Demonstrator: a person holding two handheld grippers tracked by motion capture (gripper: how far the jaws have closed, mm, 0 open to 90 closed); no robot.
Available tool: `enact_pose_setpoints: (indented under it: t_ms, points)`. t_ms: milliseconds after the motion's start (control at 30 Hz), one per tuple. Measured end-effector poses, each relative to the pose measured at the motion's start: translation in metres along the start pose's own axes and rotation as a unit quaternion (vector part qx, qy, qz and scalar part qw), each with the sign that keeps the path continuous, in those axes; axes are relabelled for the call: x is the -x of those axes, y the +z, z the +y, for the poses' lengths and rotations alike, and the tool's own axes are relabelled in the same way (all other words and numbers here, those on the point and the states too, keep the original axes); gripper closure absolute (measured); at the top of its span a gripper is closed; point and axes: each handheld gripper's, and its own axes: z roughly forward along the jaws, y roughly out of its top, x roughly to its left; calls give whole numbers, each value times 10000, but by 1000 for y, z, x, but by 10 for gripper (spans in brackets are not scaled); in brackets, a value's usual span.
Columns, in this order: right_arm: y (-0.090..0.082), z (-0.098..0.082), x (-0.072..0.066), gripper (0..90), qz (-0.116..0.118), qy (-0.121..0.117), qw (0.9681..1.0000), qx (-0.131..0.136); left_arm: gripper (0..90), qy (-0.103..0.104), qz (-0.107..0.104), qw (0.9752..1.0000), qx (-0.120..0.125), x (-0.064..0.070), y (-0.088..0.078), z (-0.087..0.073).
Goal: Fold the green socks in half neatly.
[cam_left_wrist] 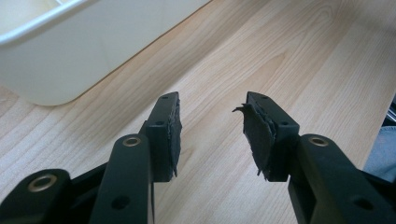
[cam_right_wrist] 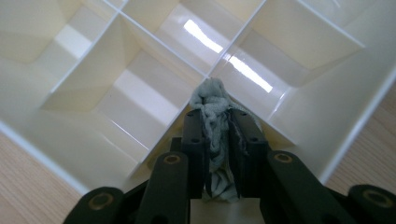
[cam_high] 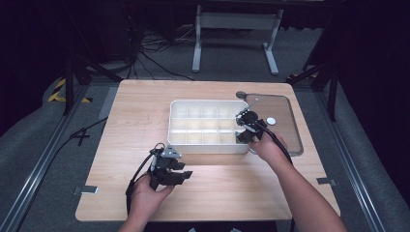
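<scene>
A white box (cam_high: pixel 178 137) with several compartments stands mid-table. My right gripper (cam_high: pixel 241 136) hangs over its near right corner. In the right gripper view that gripper (cam_right_wrist: pixel 215 117) is shut on a wad of grey cloth (cam_right_wrist: pixel 211 95), which pokes out past the fingertips onto a crossing of the box's dividers (cam_right_wrist: pixel 154 39). My left gripper (cam_high: pixel 185 175) is held low over the wood in front of the box. In the left gripper view it (cam_left_wrist: pixel 212 100) stands open with nothing between its worn black pads (cam_left_wrist: pixel 256 133), and the box's rounded corner (cam_left_wrist: pixel 70 65) lies ahead to the left.
A clear lid (cam_high: pixel 286 133) lies flat on the table right of the box, with a small white round piece (cam_high: pixel 271 121) on it and a dark round knob (cam_high: pixel 241 94) at its far left corner. Bare wood (cam_high: pixel 135 111) surrounds the box.
</scene>
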Motion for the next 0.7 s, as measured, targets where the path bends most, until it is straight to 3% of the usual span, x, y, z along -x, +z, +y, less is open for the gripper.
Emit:
enact_pose_setpoints:
  t_ms: [100, 167, 300, 433, 500, 633, 700]
  points:
    - [5, 5, -2, 779, -47, -1, 9998, -178, 566, -5, -5, 10000, 0, -1, 0, -1]
    - [10, 9, 1, 779, 52, 86, 9994, -322, 566, -26, -12, 10000, 16, -1, 0, -1]
    - [11, 8, 2, 769, 99, 106, 9995, -274, 566, -37, -8, 10000, 6, -1, 0, -1]
    - [6, 1, 8, 716, 279, 179, 9994, -4, 566, -29, -7, 10000, 14, -1, 0, -1]
    - [-1, -2, 10, 556, 482, 312, 9982, 166, 566, -32, -6, 10000, 11, -1, 0, -1]
    - [-15, -6, 10, 556, 500, 371, 9974, 372, 565, 0, -4, 10000, 4, -2, 0, -1]
    - [-27, -11, 6, 551, 561, 320, 9958, 646, 565, -2, -5, 10000, -3, -1, 1, 0]
